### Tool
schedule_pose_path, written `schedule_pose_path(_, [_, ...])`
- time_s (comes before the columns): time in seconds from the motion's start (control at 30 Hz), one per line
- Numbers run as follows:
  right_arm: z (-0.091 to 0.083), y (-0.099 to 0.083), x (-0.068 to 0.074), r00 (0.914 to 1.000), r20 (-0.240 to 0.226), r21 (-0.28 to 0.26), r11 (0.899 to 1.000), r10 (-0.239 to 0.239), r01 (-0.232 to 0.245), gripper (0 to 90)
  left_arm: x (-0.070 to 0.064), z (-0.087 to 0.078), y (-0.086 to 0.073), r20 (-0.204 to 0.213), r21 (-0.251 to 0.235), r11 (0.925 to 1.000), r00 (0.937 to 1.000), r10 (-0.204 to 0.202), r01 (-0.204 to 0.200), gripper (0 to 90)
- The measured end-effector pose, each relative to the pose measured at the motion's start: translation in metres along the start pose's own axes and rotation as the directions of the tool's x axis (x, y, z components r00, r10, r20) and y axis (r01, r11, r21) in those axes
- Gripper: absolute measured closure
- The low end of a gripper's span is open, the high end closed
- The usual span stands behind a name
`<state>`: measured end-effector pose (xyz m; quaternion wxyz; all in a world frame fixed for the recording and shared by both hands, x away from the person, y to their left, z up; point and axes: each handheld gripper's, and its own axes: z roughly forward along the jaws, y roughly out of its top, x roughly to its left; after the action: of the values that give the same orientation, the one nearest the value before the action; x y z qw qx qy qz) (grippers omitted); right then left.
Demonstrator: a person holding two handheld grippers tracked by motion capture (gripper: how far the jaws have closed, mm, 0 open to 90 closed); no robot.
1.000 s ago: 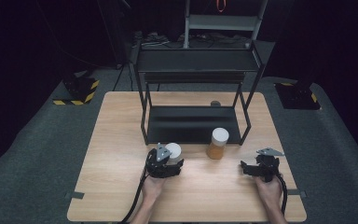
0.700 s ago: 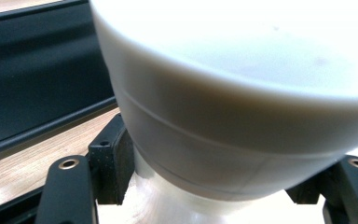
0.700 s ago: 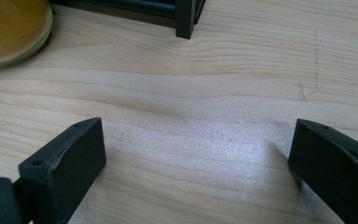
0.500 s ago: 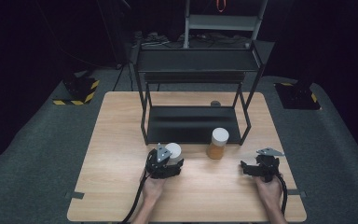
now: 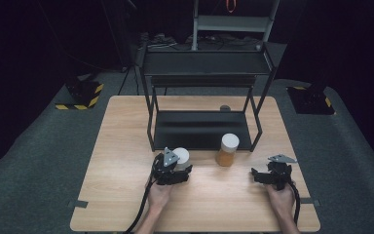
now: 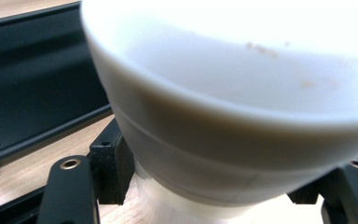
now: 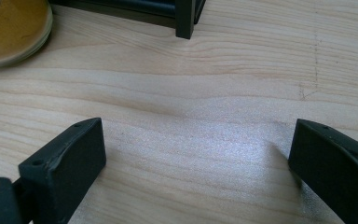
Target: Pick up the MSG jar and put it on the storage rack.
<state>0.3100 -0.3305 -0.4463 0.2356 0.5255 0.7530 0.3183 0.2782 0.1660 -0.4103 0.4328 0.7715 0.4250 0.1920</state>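
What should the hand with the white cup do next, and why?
Probably lift the white cup a little off the table. The left gripper has its jaws on either side of the cup's narrow base, seemingly gripping it, and the black shelf rack stands just behind, a likely place to put it.

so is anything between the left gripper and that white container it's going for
Nothing visible. In the left gripper view the white container already sits between the two black jaws, which flank its narrow base on bare table. The amber jar stands apart to its right, and the right gripper rests open farther right.
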Motion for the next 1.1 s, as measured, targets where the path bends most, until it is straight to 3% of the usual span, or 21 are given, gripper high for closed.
schedule_pose_path(0.37, [0.0,0.0,0.0,1.0,0.0,0.0,1.0,0.0,0.0,3.0,0.011,-0.011,0.038,0.043,0.029,0.9996,0.9991,-0.005,0.004,31.7])
schedule_pose_path(0.77, [0.0,0.0,0.0,1.0,0.0,0.0,1.0,0.0,0.0,3.0,0.022,-0.032,0.098,0.096,0.024,0.9996,0.9953,0.011,-0.014,31.8])
schedule_pose_path(0.83, [0.0,0.0,0.0,1.0,0.0,0.0,1.0,0.0,0.0,3.0,0.022,-0.033,0.102,0.098,0.026,0.9995,0.9951,0.013,-0.016,31.8])
schedule_pose_path(1.1, [0.0,0.0,0.0,1.0,0.0,0.0,1.0,0.0,0.0,3.0,0.024,-0.046,0.15,0.11,0.038,0.9981,0.9929,0.043,-0.048,31.7])
